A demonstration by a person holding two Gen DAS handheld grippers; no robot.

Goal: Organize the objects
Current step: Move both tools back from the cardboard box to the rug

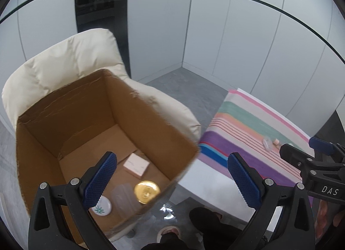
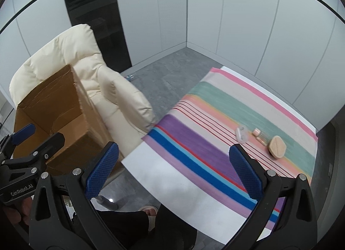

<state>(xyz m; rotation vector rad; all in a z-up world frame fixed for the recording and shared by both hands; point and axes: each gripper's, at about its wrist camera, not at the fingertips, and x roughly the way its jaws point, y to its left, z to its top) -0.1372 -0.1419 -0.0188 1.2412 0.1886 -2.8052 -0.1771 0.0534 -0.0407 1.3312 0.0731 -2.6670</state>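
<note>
A cardboard box point(image 1: 71, 107) stands on a cream armchair point(image 1: 64, 55). Inside it lie a pink box point(image 1: 136, 166), a gold-lidded jar point(image 1: 147, 191), a white round tin point(image 1: 101, 208) and a clear flat item point(image 1: 123, 196). My left gripper point(image 1: 170, 181) is open and empty, above the box's near right corner. My right gripper point(image 2: 174, 172) is open and empty above the striped cloth point(image 2: 215, 120). On the cloth's far right lie a clear case point(image 2: 242, 135), a small peach-capped bottle point(image 2: 258, 134) and a peach hexagonal compact point(image 2: 277, 146).
The striped cloth covers a white table point(image 2: 172, 176) to the right of the armchair point(image 2: 86, 64). Grey floor and white wall panels lie beyond. The person's legs and slippers point(image 1: 170, 230) are below the grippers.
</note>
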